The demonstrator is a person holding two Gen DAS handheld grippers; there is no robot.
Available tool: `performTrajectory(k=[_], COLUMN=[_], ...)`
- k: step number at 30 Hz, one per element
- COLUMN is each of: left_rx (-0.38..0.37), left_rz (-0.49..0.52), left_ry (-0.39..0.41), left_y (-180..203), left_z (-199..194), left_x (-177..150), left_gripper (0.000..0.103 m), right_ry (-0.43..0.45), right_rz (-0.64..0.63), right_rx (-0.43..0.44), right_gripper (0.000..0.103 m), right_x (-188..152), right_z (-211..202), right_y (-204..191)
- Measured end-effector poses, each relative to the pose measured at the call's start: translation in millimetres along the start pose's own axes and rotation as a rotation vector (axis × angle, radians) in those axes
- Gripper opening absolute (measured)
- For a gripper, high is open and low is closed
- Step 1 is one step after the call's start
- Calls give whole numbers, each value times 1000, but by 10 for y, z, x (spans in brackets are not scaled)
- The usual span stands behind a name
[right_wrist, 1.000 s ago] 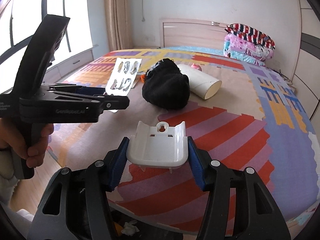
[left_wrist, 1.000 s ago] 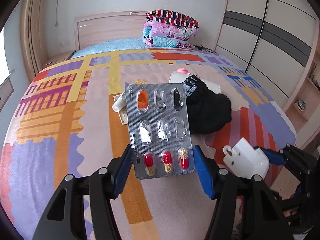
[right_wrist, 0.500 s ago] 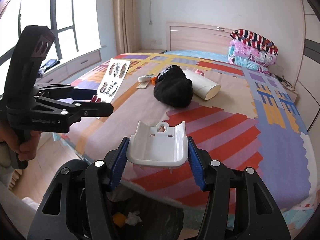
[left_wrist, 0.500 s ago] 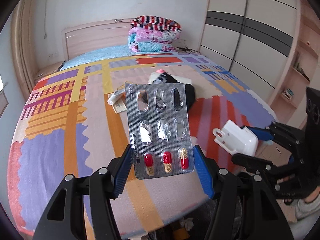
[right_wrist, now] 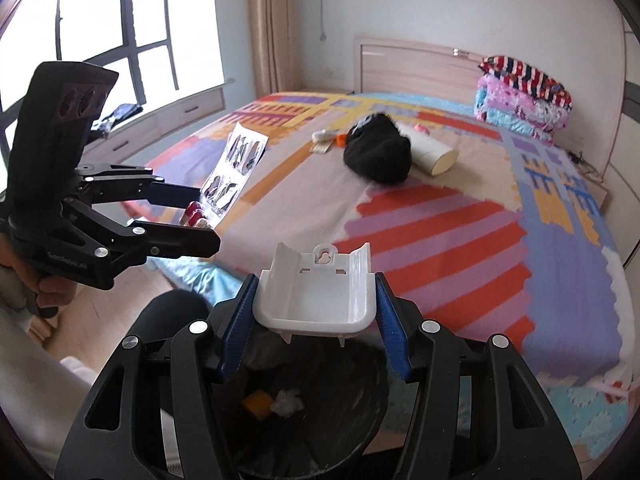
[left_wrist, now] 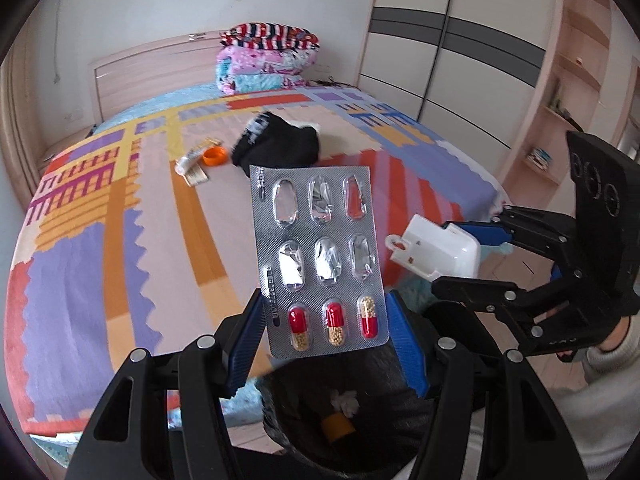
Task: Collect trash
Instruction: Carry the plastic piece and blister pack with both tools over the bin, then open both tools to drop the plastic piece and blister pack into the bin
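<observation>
Two scraps (orange, white) lie in the black bin.

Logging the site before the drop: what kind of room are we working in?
A bedroom, most likely: a large bed with a patterned cover, folded quilts stacked at the wooden headboard, and a floor-to-ceiling wardrobe alongside.

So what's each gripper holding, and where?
Left gripper: pill blister pack, by its lower side edges. Right gripper: white plastic cover, by its sides.
</observation>
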State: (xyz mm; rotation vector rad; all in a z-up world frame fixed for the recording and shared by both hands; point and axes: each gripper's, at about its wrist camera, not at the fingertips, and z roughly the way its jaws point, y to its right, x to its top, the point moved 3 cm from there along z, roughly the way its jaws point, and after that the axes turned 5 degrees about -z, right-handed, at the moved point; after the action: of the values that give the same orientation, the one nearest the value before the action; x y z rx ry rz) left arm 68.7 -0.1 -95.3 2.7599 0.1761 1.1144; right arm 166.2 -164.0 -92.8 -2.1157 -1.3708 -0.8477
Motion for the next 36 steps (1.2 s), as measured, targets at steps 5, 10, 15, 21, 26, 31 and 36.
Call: performTrajectory(k=[5,10,15,21,26,31,36], left_rx=[-34,-50,-66,-75,-78,-98,-84], left_rz=[32,30,25,-4,-27,-42,-58], left_ry=[-53,-110,-162,-245,-324,-394,-460], left_y=[117,165,178,118,47,18,-74], left_z=[43,174,318,570,829,1026,1235], left_x=[-173,-329,-464,-680,-884,-1075,-1260], left_gripper=[58,58,58,58,58,58,58], right_ry=[-54,-99,-138,-206,-269,-313,-359], right_rz=[10,32,38,51,67,62,71], right_rx=[38,62,69,75,76,77,81], right_gripper=[56,56,56,56,56,56,56], right_x=[-206,-364,-500,-711,-875,-973,-1093], right_z=[24,86,159,328,493,633,780], right_y=[-82,-104,-131,-123,-112,-142,-157])
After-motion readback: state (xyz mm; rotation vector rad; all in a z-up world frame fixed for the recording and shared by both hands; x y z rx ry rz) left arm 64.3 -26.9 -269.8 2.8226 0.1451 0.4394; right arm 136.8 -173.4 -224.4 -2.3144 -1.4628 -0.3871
